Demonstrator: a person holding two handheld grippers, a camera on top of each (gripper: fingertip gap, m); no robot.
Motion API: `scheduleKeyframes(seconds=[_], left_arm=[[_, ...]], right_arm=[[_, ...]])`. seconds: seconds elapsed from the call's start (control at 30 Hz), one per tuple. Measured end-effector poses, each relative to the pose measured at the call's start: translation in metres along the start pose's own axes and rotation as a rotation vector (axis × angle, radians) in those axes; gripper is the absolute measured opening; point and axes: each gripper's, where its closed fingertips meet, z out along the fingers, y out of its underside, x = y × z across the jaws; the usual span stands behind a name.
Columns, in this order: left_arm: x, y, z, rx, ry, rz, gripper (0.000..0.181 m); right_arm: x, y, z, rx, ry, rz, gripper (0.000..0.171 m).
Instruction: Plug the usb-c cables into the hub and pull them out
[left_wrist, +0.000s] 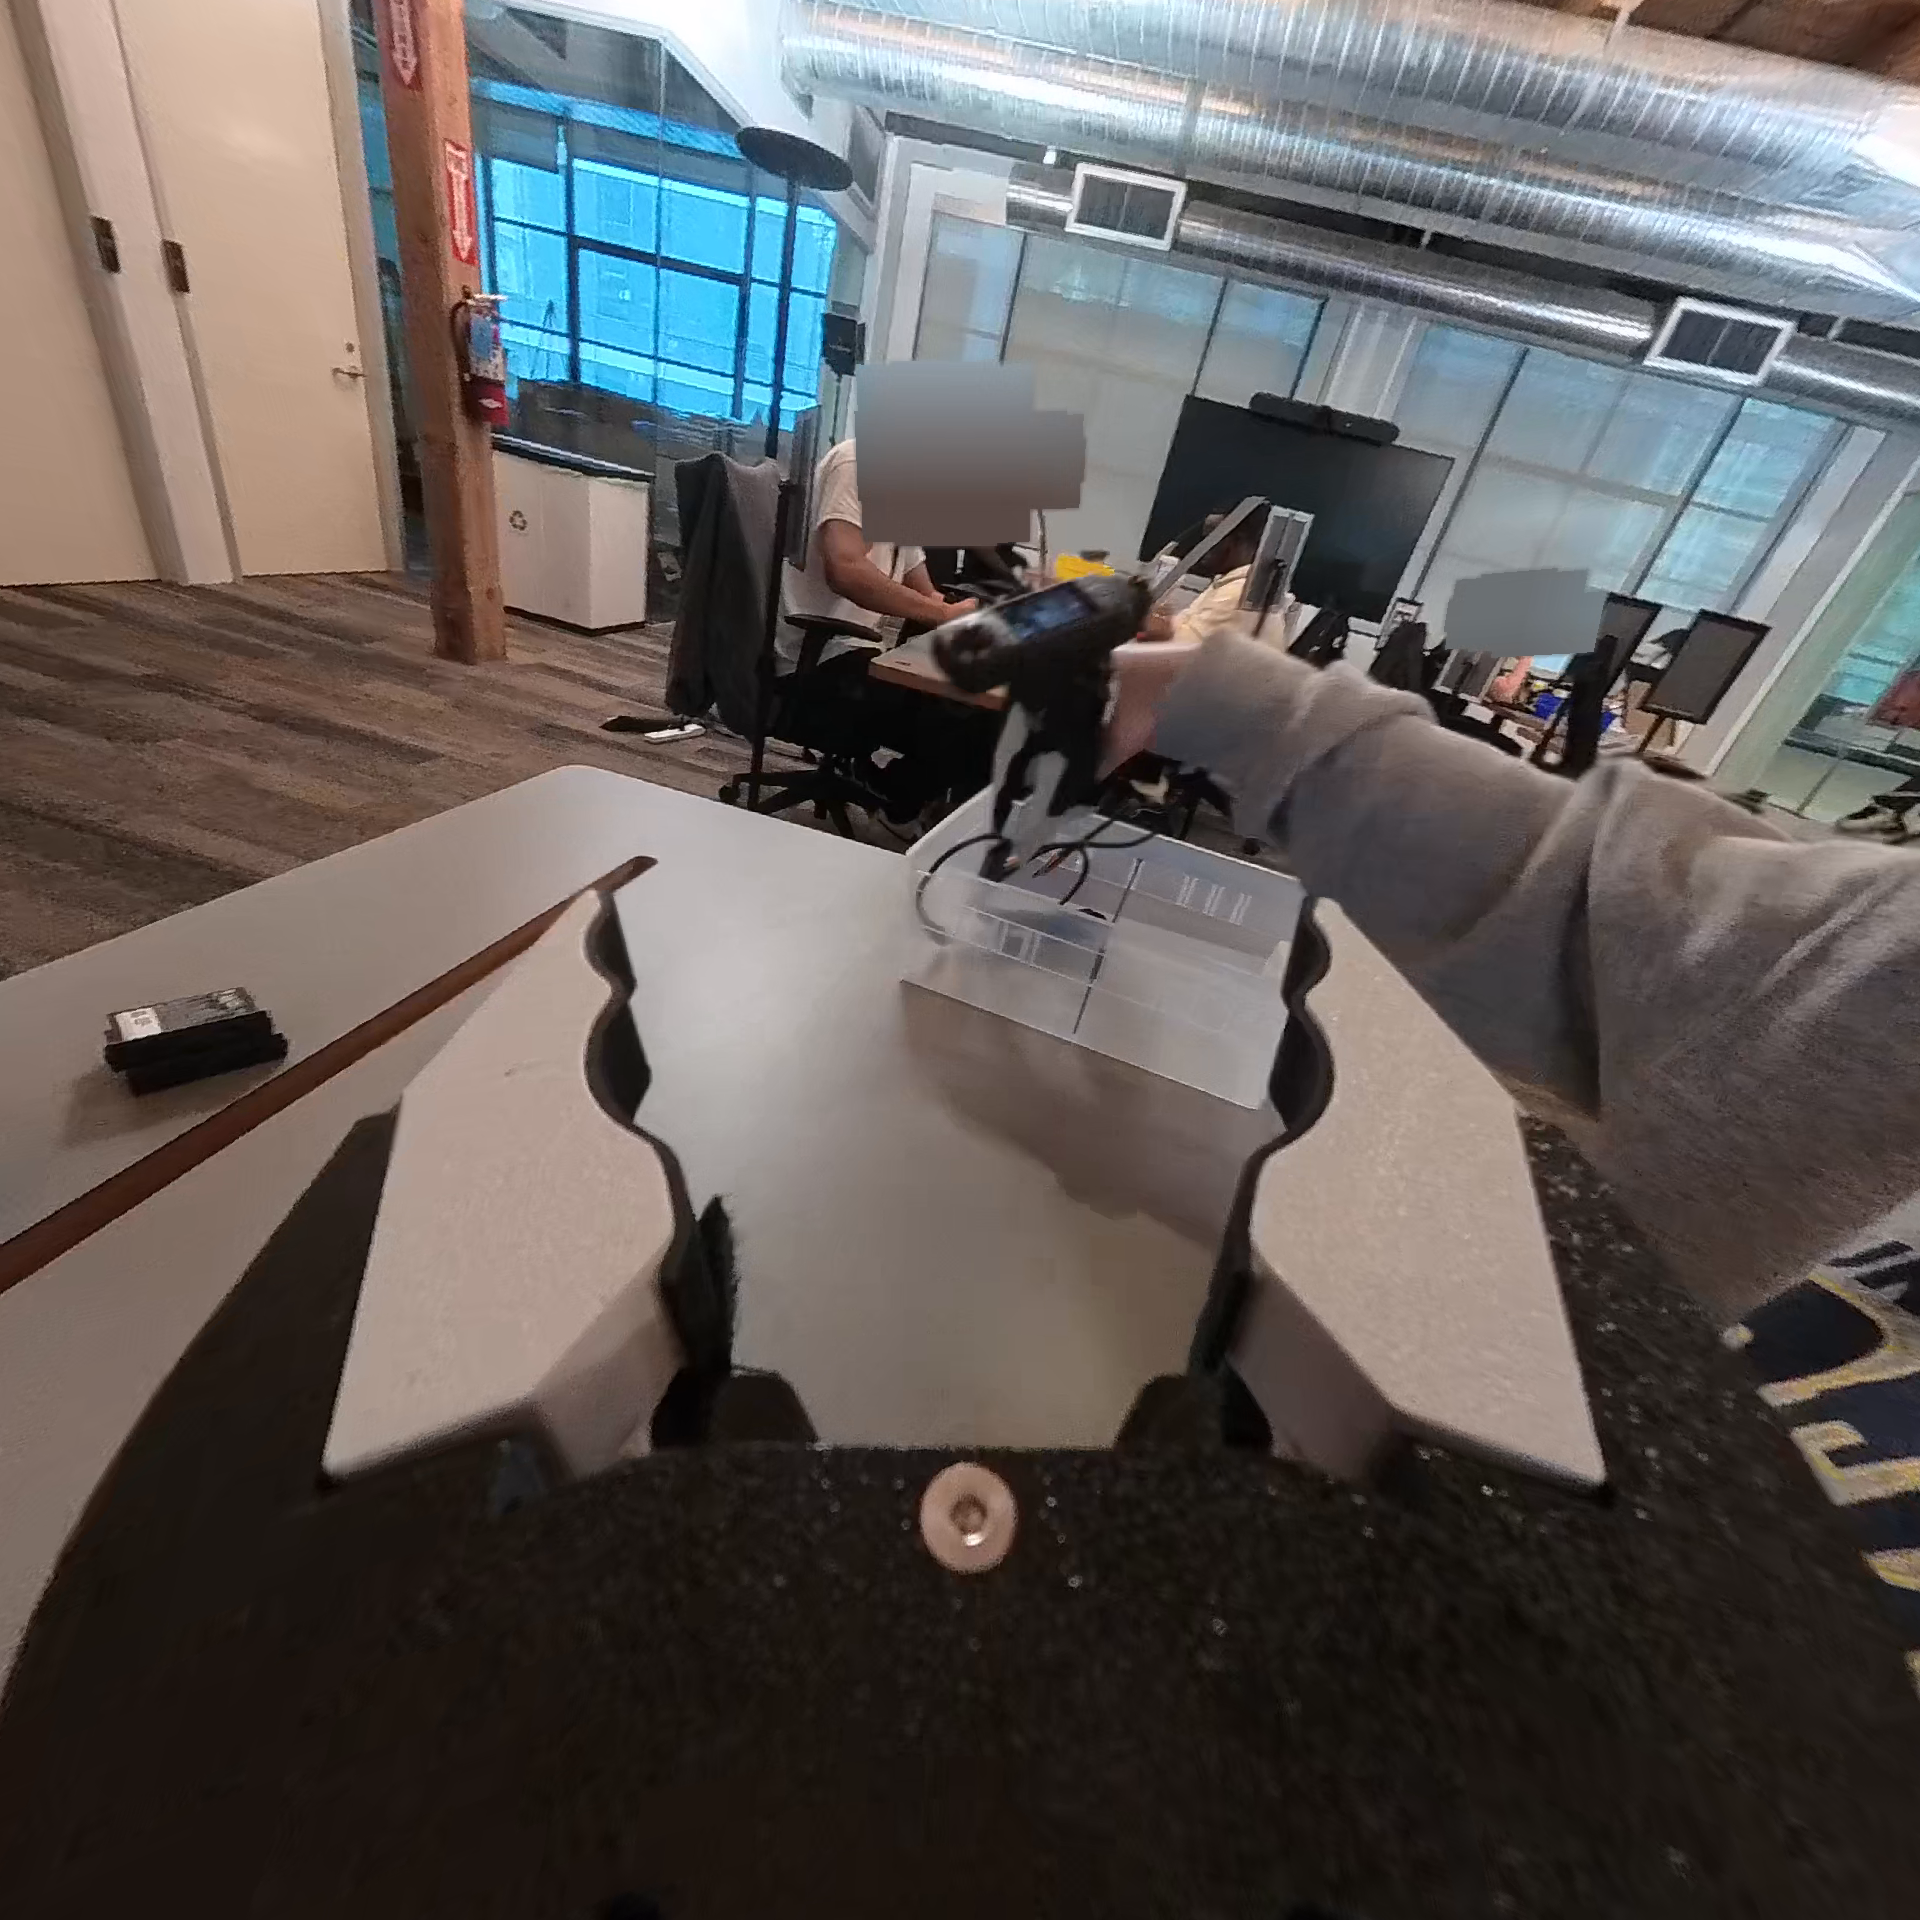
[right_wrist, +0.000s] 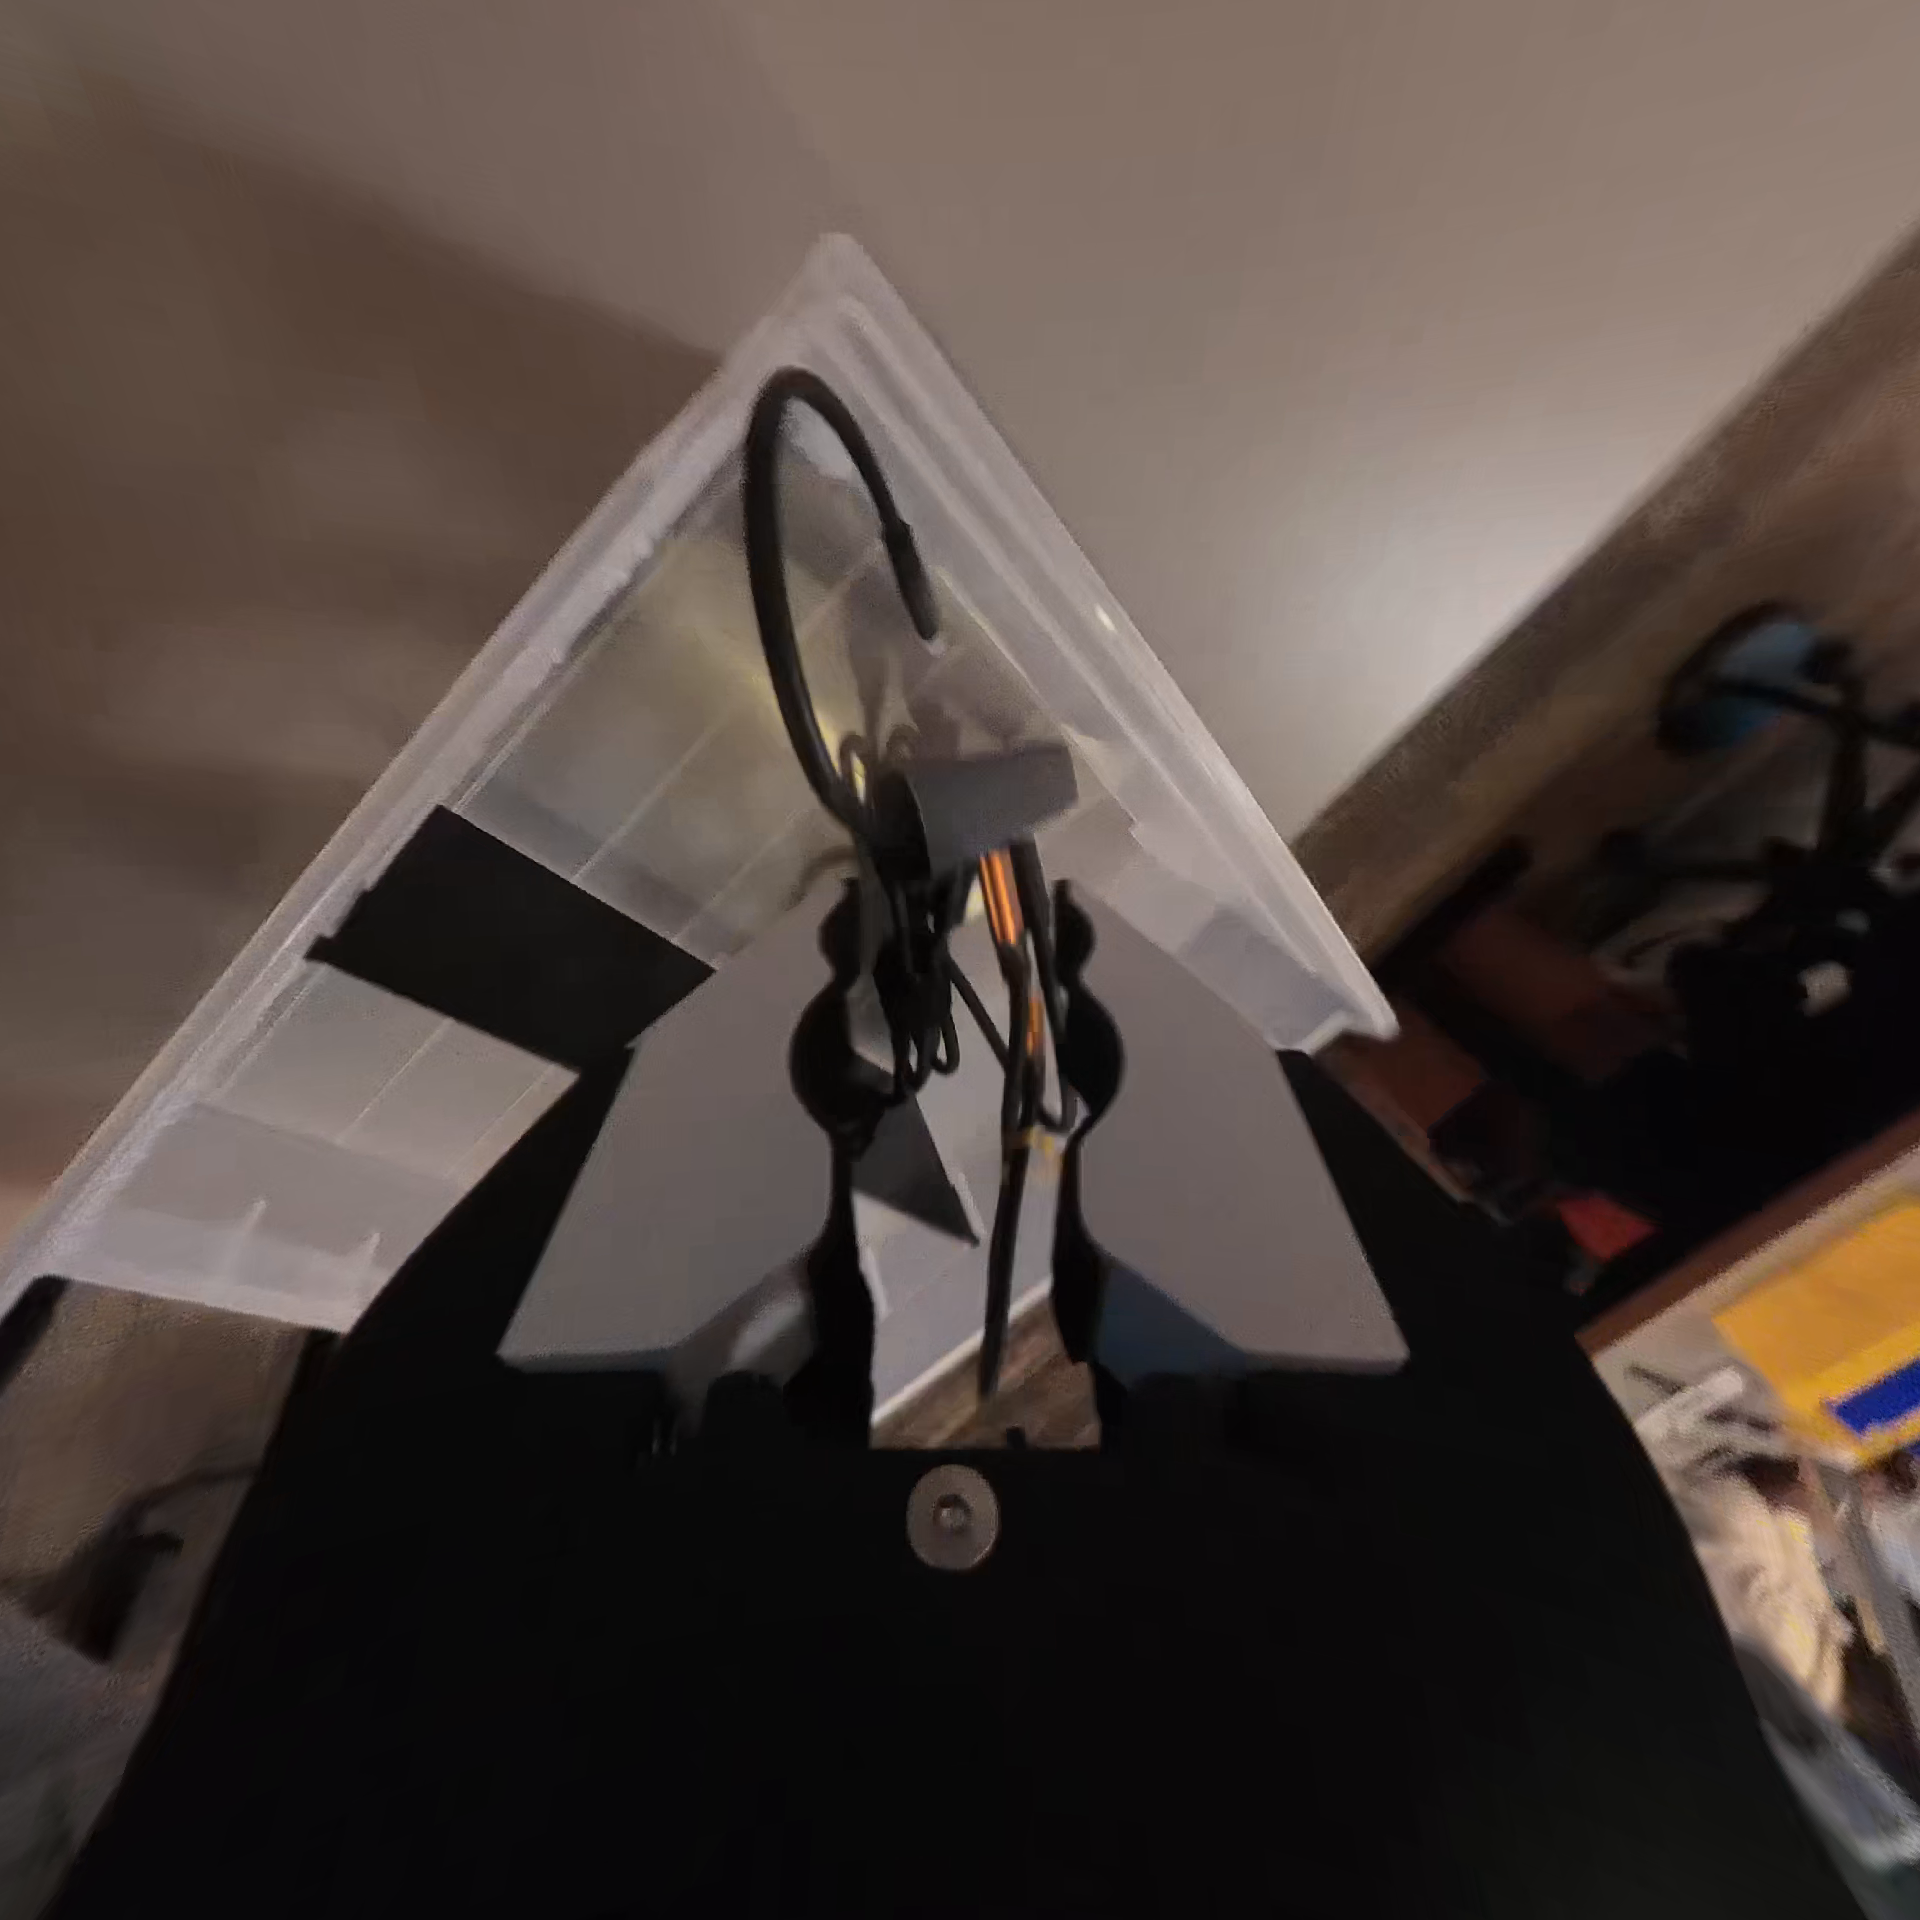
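A clear plastic box (left_wrist: 1174, 997) stands on the grey table (left_wrist: 790, 1039), ahead of my left gripper (left_wrist: 961, 914), which is open wide and empty, low over the table. My right gripper (left_wrist: 1023, 847), held by a hand in a grey sleeve (left_wrist: 1558, 935), hangs over the box's far left corner. In the right wrist view, which is blurred, the right gripper (right_wrist: 961, 914) is shut on a bundle of black and orange cables (right_wrist: 1003, 935). A small grey hub (right_wrist: 997, 795) hangs at the fingertips, with a black cable loop (right_wrist: 790, 540) curling above the box (right_wrist: 343, 1091).
A stack of black battery packs (left_wrist: 192, 1039) lies on the adjoining table at the left, past a brown seam (left_wrist: 364, 1049). Behind the table are an office chair (left_wrist: 727, 623) and people seated at desks (left_wrist: 862, 582). The carpeted floor (left_wrist: 260, 707) lies beyond the far edge.
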Motion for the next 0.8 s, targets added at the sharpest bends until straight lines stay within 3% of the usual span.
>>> scheduleKeyframes(seconds=[0.13, 0.27, 0.37, 0.47, 0.57, 0.67, 0.8], left_arm=[[-0.027, 0.004, -0.003, 0.002, -0.147, -0.003, 0.132], [-0.063, 0.012, -0.005, 0.037, -0.319, -0.017, 0.144], [-0.094, 0.026, -0.015, 0.096, -0.497, 0.039, 0.153], [-0.119, 0.056, -0.038, 0.124, -0.698, 0.131, 0.154], [-0.128, 0.095, -0.057, 0.084, -0.8, 0.153, 0.158], [-0.127, 0.122, -0.068, 0.011, -0.831, 0.195, 0.158], [-0.12, 0.109, -0.077, 0.055, -0.82, 0.261, 0.157]], right_arm=[[0.002, -0.004, -0.061, 0.176, 0.183, 0.127, 0.06], [-0.033, -0.064, -0.146, 0.654, 0.393, 0.145, 0.09], [-0.078, -0.117, -0.185, 1.001, 0.492, 0.106, 0.111], [-0.131, -0.176, -0.184, 1.333, 0.401, 0.097, 0.117], [-0.146, -0.217, -0.151, 1.566, 0.297, 0.25, 0.109], [-0.143, -0.235, -0.108, 1.629, 0.28, 0.378, 0.102], [-0.151, -0.231, -0.099, 1.684, 0.328, 0.325, 0.099]])
